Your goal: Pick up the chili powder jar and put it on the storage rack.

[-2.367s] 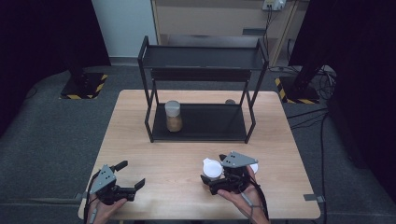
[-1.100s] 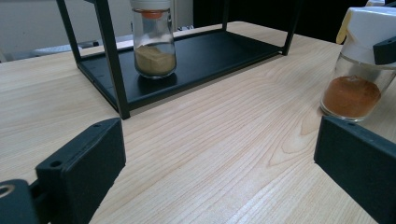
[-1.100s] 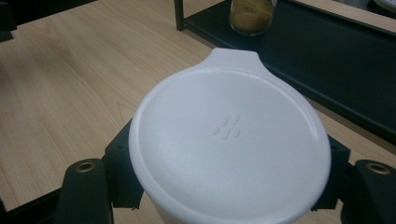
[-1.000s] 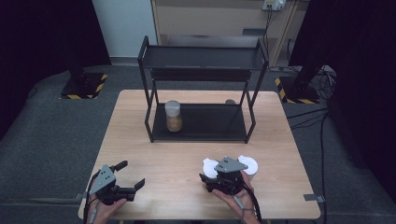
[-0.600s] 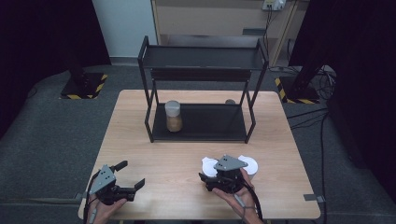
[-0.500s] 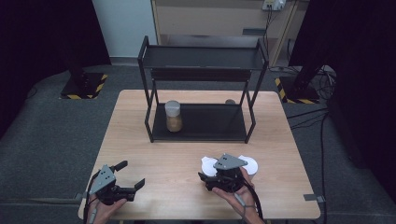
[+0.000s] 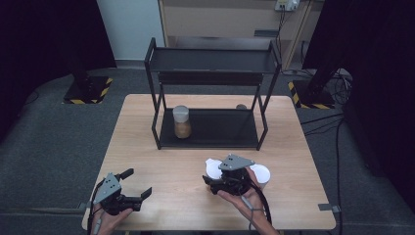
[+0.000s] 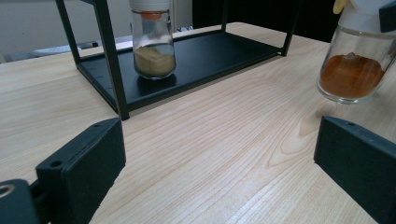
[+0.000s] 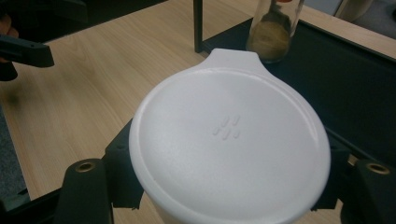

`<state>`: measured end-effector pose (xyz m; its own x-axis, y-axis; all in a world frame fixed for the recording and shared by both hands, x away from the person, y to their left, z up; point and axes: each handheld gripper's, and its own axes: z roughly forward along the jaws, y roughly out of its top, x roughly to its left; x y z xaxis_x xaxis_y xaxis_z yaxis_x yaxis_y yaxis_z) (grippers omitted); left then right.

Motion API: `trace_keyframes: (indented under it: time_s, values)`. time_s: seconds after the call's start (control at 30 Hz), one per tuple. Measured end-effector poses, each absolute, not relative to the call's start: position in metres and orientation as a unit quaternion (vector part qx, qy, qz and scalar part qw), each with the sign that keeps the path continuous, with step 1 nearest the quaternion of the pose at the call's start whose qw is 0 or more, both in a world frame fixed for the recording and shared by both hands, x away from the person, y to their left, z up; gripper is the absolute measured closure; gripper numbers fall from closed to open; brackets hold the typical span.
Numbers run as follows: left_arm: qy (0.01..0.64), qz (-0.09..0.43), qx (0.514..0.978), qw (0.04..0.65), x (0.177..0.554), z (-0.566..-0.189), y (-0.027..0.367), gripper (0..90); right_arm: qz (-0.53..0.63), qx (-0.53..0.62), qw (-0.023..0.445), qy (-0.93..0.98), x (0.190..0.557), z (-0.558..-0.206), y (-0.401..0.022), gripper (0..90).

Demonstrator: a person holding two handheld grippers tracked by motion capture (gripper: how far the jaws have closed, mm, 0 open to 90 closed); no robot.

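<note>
The right hand-held gripper (image 7: pixel 221 179) grasps a white-lidded spice jar (image 9: pixel 231 142) above the near bench (image 7: pixel 166 171); the left hand-held gripper (image 7: pixel 138 184) rests released.

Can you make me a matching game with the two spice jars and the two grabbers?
Things:
1. jar of tan powder
2. jar of orange powder
3. left gripper
4. right gripper

States:
A. jaws open, nothing between them
B. stands on the bottom shelf of the black rack
C. shut on a jar just under its white lid
D. held up off the wooden table

Pairs: 1-B, 2-D, 3-A, 4-C
</note>
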<state>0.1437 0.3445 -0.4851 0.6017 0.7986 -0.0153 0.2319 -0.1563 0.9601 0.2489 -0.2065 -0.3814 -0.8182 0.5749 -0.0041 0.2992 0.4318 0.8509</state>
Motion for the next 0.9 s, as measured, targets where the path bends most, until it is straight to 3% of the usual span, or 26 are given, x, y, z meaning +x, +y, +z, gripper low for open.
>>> trace_keyframes:
  time_s: [0.9]
  values:
    - [0.362, 0.260, 0.712, 0.543, 0.144, -0.486, 0.345, 1.2, 0.470, 0.282, 0.176, 0.817, 0.295, -0.336, -0.191, 31.1]
